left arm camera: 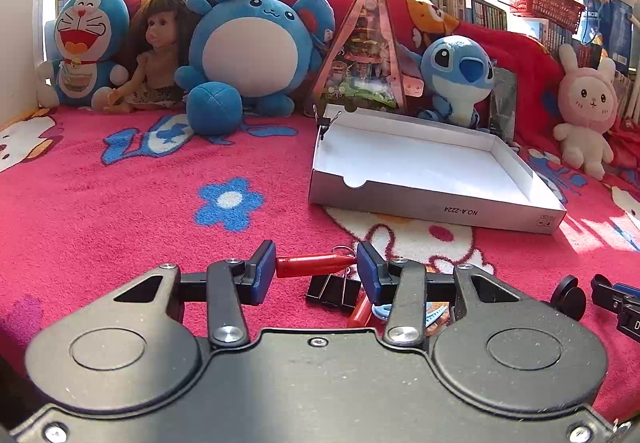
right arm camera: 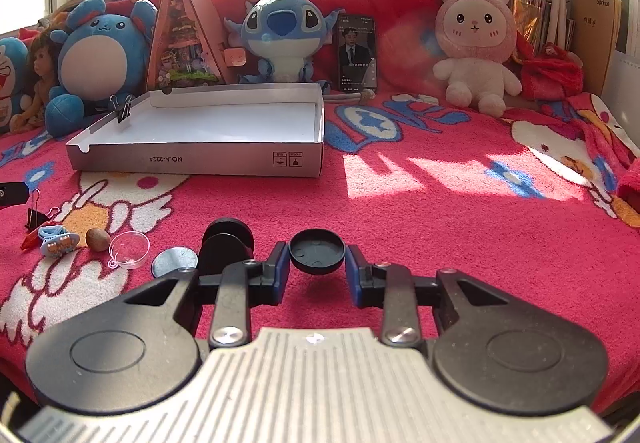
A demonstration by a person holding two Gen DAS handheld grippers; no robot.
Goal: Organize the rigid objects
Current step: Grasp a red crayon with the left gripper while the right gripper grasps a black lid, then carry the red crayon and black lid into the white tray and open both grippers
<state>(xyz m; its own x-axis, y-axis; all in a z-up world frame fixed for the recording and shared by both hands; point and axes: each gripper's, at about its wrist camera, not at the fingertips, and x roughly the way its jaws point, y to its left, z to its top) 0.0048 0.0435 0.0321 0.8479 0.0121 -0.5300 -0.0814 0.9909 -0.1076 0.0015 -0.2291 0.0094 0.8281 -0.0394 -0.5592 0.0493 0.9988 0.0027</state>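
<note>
Two grippers work low over a fuzzy pink cartoon blanket [right arm camera: 420, 203]: the left gripper [left arm camera: 316, 267] clamps a smooth red bullet-shaped piece [left arm camera: 310, 265] end to end, the right gripper [right arm camera: 317, 263] pinches a round black cap [right arm camera: 317, 251]; the shallow white cardboard box [right arm camera: 200, 159] beyond has a clear blanket strip before its open rim

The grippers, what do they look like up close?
Both are black, with two round discs at the back, silver screws on slim linkage bars, and jaws faced with blue pads. The left gripper has a plain dark body. The right gripper has a ribbed pale grey plate instead. No cables or sleeves show.
</note>
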